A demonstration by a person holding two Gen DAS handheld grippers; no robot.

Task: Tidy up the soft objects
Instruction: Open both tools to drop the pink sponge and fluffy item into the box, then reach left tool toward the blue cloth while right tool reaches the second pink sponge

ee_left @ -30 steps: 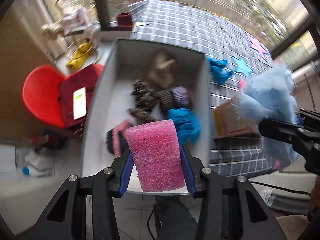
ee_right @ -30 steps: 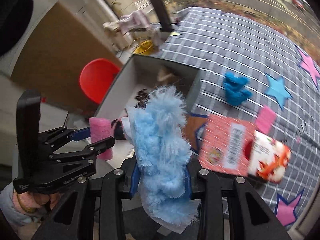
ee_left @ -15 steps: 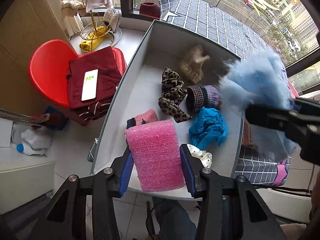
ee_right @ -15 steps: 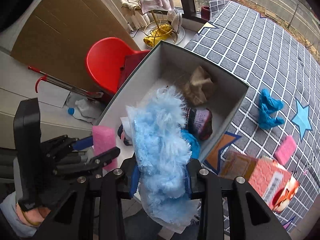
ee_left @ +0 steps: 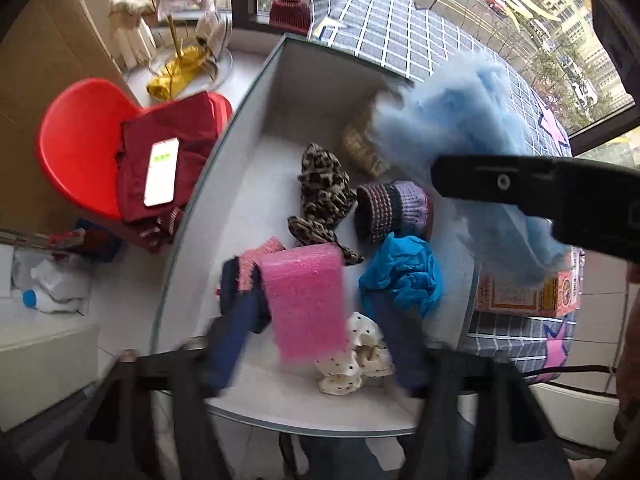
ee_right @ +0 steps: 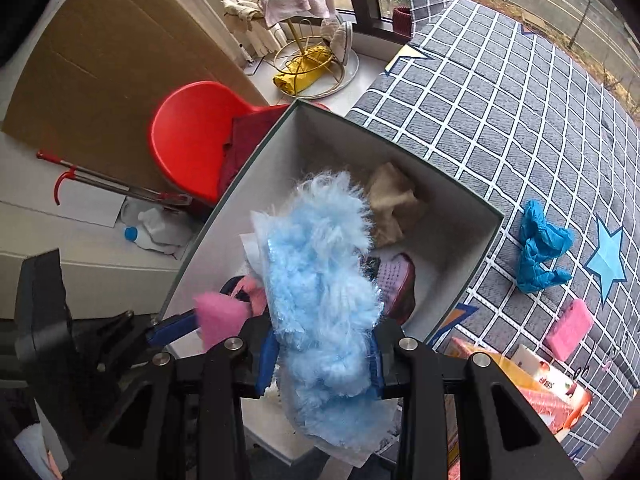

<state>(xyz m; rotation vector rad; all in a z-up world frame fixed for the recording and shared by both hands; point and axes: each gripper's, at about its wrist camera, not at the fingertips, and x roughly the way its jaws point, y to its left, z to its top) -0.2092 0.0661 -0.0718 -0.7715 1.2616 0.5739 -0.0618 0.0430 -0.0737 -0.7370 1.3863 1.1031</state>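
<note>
Count, my two wrist views. Pink sponges: 2, one (ee_left: 306,300) between my left jaws, one (ee_right: 569,329) on the checked cloth. Blue crumpled gloves: 2 ( (ee_left: 402,276), (ee_right: 540,258)). Fluffy blue duster (ee_right: 324,280): 1. Leopard scrunchies (ee_left: 324,196): probably 2, blurred. Dotted scrunchie (ee_left: 360,356): 1. White box (ee_right: 452,280): 1.

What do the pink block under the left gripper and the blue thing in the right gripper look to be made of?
Pink block: looks like open-cell foam or sponge, with a matte, pitted, grainy surface. Blue thing: fluffy synthetic fibre, probably a chenille or microfibre duster pad, with shaggy tufts on a flat pale backing. Neither can be told for certain.
</note>
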